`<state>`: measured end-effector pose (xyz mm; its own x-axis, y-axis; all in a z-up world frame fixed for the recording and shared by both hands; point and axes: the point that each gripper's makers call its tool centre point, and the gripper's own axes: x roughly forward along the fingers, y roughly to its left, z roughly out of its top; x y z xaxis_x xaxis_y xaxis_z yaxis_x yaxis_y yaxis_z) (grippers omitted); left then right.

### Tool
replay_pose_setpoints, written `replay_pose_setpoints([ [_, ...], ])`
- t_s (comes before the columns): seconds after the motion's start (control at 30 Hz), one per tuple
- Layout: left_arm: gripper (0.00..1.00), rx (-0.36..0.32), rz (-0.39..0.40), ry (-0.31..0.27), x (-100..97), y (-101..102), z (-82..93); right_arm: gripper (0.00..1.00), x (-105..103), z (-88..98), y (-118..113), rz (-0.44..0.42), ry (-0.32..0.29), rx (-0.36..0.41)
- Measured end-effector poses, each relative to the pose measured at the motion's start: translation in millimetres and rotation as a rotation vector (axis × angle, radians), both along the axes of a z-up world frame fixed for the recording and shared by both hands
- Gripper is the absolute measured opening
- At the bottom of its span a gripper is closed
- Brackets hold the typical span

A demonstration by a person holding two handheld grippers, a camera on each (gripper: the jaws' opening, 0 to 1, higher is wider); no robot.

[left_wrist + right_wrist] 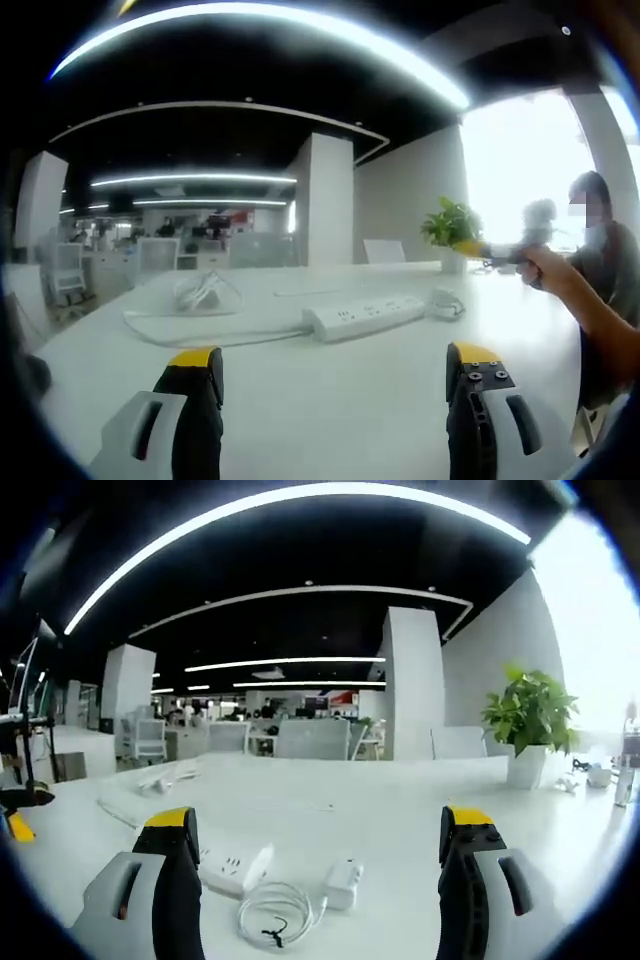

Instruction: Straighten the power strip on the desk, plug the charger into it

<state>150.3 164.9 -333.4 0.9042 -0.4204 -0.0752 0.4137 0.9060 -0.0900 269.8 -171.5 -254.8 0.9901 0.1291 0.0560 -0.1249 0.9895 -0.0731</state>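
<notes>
nearest the lens in the left gripper view, the left gripper [335, 375] stood with its yellow-tipped jaws spread wide over bare white desk [330, 420], holding nothing. beyond them, at the frame's centre, the power strip [364, 317] lay on a slant, its cable [200, 338] running off to the lower left. a small white charger [445, 303] sat just beside the strip's right end. at the right edge a person's hand [545, 266] held up the other tool.

in the right gripper view, the right gripper [315, 855] was likewise wide open and empty, hovering above the charger [343, 883] and its coiled lead [275, 912] at the lower centre, the strip's end [232, 869] just left of them. a potted plant [530, 725] stood at the right. both tools seemed poised to approach; the strip looked not yet squared and nothing was plugged in.
</notes>
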Motion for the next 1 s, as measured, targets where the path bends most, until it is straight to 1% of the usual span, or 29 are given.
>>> replay_pose_setpoints([
  [0.13, 0.95, 0.001, -0.007, -0.004, 0.4, -2.4, 1.6, 1.00, 9.5, 1.5, -4.4, -0.032, -0.014, 0.002],
  [0.23, 0.95, 0.002, -0.010, -0.004, 0.6, -4.2, 1.0, 1.00, 16.8, -0.2, -7.7, -0.063, -0.011, -0.004],
  [0.33, 0.95, 0.000, -0.010, -0.004, 1.2, -4.9, 0.8, 1.00, 20.3, -0.2, -10.7, -0.104, -0.029, -0.005],
  [0.43, 0.95, -0.001, -0.010, -0.006, 0.9, -6.2, 1.4, 0.99, 26.8, -2.3, -11.1, -0.125, -0.039, -0.005],
  [0.5, 0.95, -0.001, -0.011, -0.008, 1.0, -6.6, 2.2, 0.99, 35.3, -7.9, -11.1, -0.133, -0.029, -0.004],
  [0.63, 0.95, 0.000, -0.013, -0.008, 0.7, -8.2, 2.2, 0.98, 44.0, -19.2, -12.5, -0.158, -0.007, 0.015],
  [0.77, 0.95, 0.000, -0.014, -0.008, 0.4, -9.4, 2.0, 0.98, 50.1, -22.1, -20.5, -0.200, -0.012, 0.018],
  [0.9, 0.95, -0.002, -0.013, -0.007, 0.7, -9.8, 1.4, 0.98, 53.5, -23.6, -25.0, -0.222, -0.016, 0.018],
  [1.0, 0.95, -0.003, -0.014, -0.009, 0.2, -11.7, 2.0, 0.97, 54.1, -27.3, -26.6, -0.233, -0.002, 0.022],
])
